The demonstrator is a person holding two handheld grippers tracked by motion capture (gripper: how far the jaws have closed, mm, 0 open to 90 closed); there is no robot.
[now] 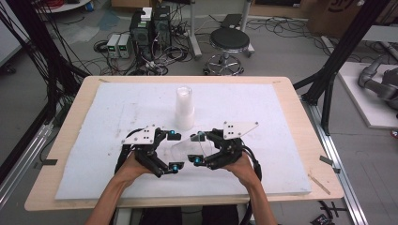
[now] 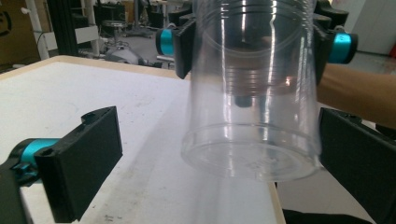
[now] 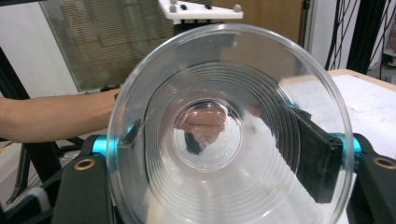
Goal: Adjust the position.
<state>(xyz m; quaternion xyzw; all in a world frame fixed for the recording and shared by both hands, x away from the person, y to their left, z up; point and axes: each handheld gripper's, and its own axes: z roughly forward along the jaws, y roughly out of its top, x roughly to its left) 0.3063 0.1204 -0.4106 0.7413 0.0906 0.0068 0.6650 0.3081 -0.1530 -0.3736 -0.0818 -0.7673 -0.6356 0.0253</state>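
Observation:
A clear plastic cup (image 1: 187, 148) is held on its side above the white mat, with my right gripper (image 1: 199, 148) shut on it near its rim. Its open mouth (image 3: 229, 135) faces the right gripper view, pinched between the black pads (image 3: 317, 156). The cup's base (image 2: 250, 158) points at my left gripper (image 1: 174, 151), which stands open. In the left gripper view the base hangs between the wide-spread left fingers (image 2: 81, 163), apart from the left one and very close to the right one. The right gripper's fingers (image 2: 183, 46) clamp the cup farther back.
A tall stack of clear cups (image 1: 184, 107) stands upright on the white foam mat (image 1: 281, 140), just beyond both grippers. The mat covers a wooden table (image 1: 307, 140). Behind the table a stool (image 1: 229, 41), computers (image 1: 150, 28) and cables sit on the floor.

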